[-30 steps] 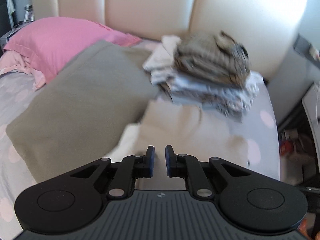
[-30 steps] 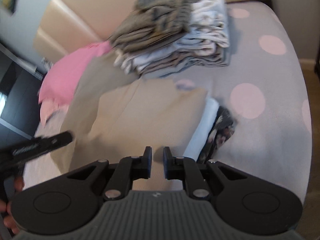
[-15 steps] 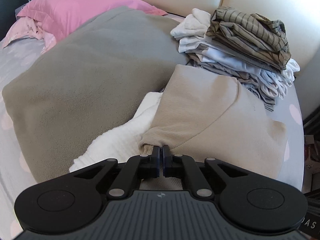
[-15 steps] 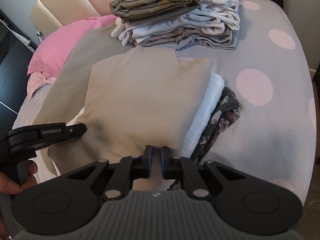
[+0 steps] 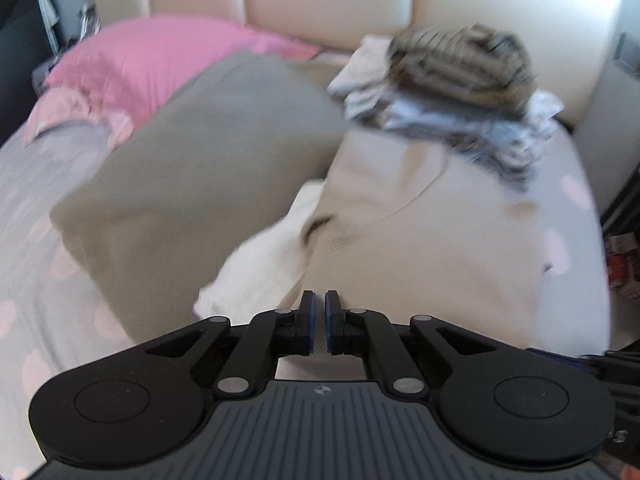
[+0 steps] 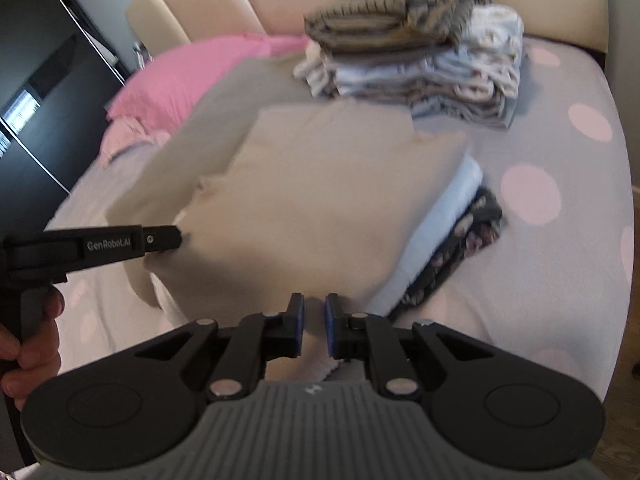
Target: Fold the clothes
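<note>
On a grey pink-dotted bed point(image 6: 560, 216), the beige garment point(image 6: 320, 208) lies before a folded stack point(image 6: 420, 60), its left edge pinched by the nearly closed left gripper point(image 5: 319, 312); the right gripper point(image 6: 314, 320), jaws just widening, stands slightly parted, gripping nothing visible.

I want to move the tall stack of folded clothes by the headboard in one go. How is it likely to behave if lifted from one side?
The stack of folded clothes is many loose soft layers with uneven edges, so it would probably sag and shed layers. The striped top garment lies crumpled, so it may slide off first. Supporting it from underneath on both sides seems safer.
</note>
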A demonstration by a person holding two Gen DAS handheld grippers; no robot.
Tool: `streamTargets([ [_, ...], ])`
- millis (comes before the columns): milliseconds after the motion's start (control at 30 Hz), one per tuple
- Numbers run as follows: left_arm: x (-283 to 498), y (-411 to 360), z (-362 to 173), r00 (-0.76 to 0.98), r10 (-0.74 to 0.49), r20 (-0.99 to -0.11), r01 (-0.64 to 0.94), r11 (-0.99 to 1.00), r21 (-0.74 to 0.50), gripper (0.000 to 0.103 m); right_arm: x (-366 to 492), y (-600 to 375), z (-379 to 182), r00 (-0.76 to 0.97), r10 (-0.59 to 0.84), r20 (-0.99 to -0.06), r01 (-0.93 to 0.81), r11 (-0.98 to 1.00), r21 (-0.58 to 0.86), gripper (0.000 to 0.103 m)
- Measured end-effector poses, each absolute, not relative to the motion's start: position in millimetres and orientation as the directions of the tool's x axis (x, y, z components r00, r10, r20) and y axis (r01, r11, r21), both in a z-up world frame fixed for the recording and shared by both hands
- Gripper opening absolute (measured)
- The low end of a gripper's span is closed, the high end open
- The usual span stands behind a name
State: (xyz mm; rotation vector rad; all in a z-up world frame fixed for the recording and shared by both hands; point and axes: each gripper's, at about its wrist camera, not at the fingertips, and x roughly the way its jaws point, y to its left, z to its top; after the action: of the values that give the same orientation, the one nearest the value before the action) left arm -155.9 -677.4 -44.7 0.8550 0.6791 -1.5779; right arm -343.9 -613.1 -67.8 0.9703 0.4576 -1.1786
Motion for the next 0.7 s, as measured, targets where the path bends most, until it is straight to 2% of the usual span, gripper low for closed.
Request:
streamTargets([
  [233, -152.9, -692.1, -78.4, -0.041, -0.549, -0.835, 0.994, -0.11, 0.024, 0.003, -330.7, -620.2, -86.7, 0.332, -0.532, -0.779, 0.938, 0.094, 0.335, 0.009],
  [500, -159.5, -652.6, -38.1, 0.009, -0.641, -0.768, 0.996, -0.058, 0.061, 0.005, -339.5, -611.5, -60.9, 0.359, -0.574, -0.736, 0.927, 0.125, 0.354, 0.015],
  [567, -162.7, -634.1, -25.9, 0.018, -0.668, -0.744, 0.997, -0.048, 0.067, 0.011, -343.2, -608.7, -50.2, 0.381, -0.583, -0.718, 0.919, 0.153, 0.363, 0.016],
  [633, -166.5, -614.4, -14.0, 0.024, -0.693, -0.72, 0.997, -0.037, 0.069, 0.018, -349.3, -605.9, -39.2, 0.412, -0.586, -0.698, 0.907, 0.188, 0.377, 0.025],
  [667, -169.0, -604.6, -8.1, 0.028, -0.704, -0.709, 0.997, -0.03, 0.069, 0.023, -352.3, -604.4, -33.0, 0.42, -0.592, -0.688, 0.904, 0.207, 0.374, 0.034],
  [700, -171.8, -595.3, -2.3, 0.032, -0.715, -0.698, 0.998, -0.02, 0.067, 0.028, -355.3, -602.9, -26.5, 0.424, -0.601, -0.678, 0.903, 0.225, 0.365, 0.035],
])
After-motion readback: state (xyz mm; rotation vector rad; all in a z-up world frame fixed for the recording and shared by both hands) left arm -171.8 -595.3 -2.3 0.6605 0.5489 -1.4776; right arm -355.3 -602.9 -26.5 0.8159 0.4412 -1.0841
